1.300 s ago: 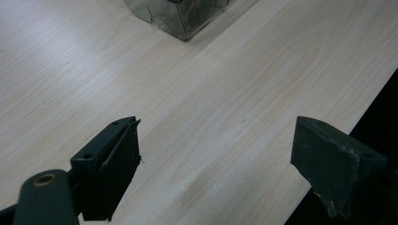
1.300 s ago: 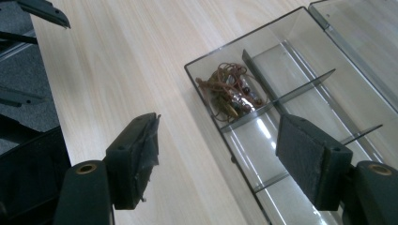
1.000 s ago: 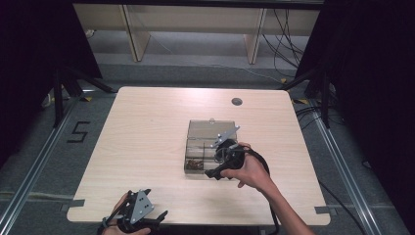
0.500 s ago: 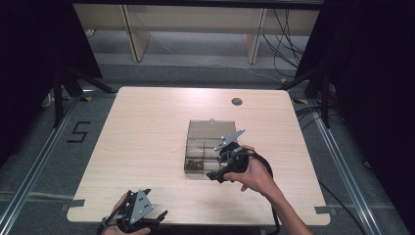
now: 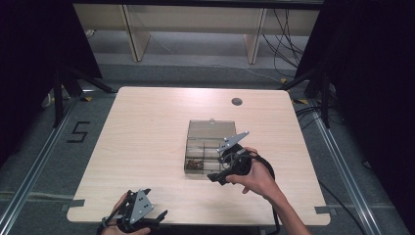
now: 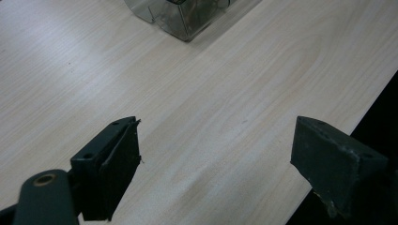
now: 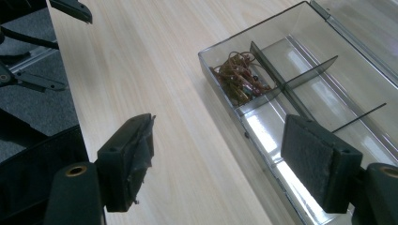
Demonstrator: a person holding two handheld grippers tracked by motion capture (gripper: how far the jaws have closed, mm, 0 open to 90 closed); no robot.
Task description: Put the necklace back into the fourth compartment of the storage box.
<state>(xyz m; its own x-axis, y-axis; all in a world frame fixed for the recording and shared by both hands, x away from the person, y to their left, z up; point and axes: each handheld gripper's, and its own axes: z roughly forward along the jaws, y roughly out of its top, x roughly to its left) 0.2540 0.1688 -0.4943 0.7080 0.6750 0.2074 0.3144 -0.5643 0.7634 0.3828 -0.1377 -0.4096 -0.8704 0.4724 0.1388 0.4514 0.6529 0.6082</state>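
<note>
Box (image 5: 205, 152) sits mid-table; right tongs (image 5: 226, 169) wide beside it, left tongs (image 5: 134, 215) wide at near edge.

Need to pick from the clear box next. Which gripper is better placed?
Right. The right gripper hangs open at the clear box; the left gripper sits open at the table's near edge, far off.

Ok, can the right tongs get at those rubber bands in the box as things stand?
Probably yes. The box has its lid open, the right tongs are open at its near edge, and nothing covers the rubber bands in the corner compartment. The dividers leave little room, though.
</note>
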